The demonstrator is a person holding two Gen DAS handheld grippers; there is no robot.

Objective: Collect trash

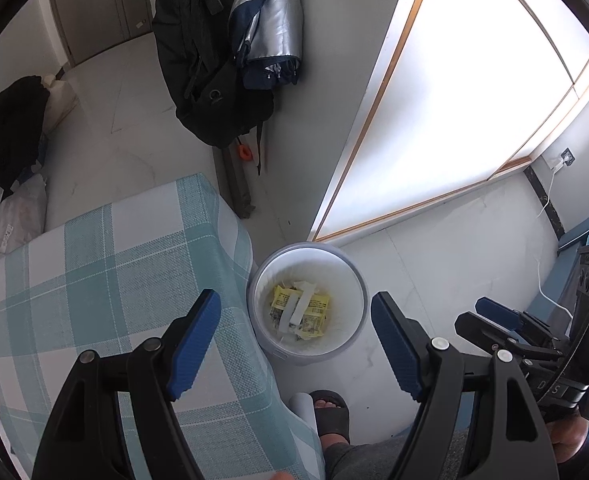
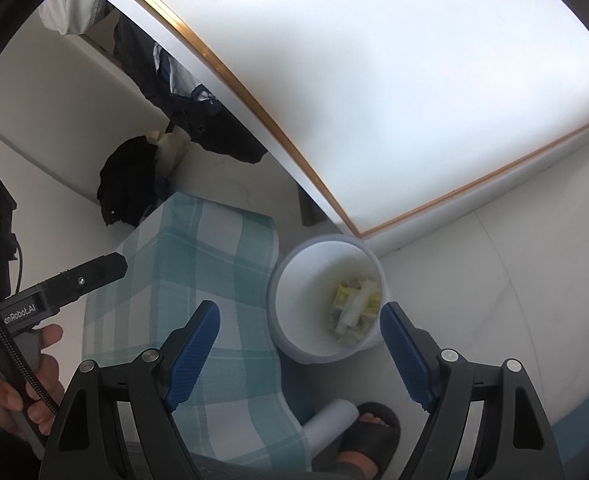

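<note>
A round white trash bin point(image 1: 356, 276) stands on the pale floor beside the table's corner. Inside it lie yellow wrappers and white paper strips point(image 1: 300, 312). My left gripper point(image 1: 296, 344) hangs above the bin, jaws wide apart, nothing between its blue pads point(image 1: 194, 340). In the right wrist view the same bin point(image 2: 294, 300) holds the yellow and white trash point(image 2: 354, 312). My right gripper point(image 2: 300, 356) is also open and empty above it. The right gripper point(image 1: 506, 320) shows at the right edge of the left wrist view.
A table under a teal and white checked cloth point(image 1: 114, 300) fills the left. A foot in a black sandal point(image 1: 332, 412) stands near the white table leg point(image 1: 304, 408). Dark coats point(image 1: 206, 60) hang on the wall, next to a bright window point(image 1: 474, 100).
</note>
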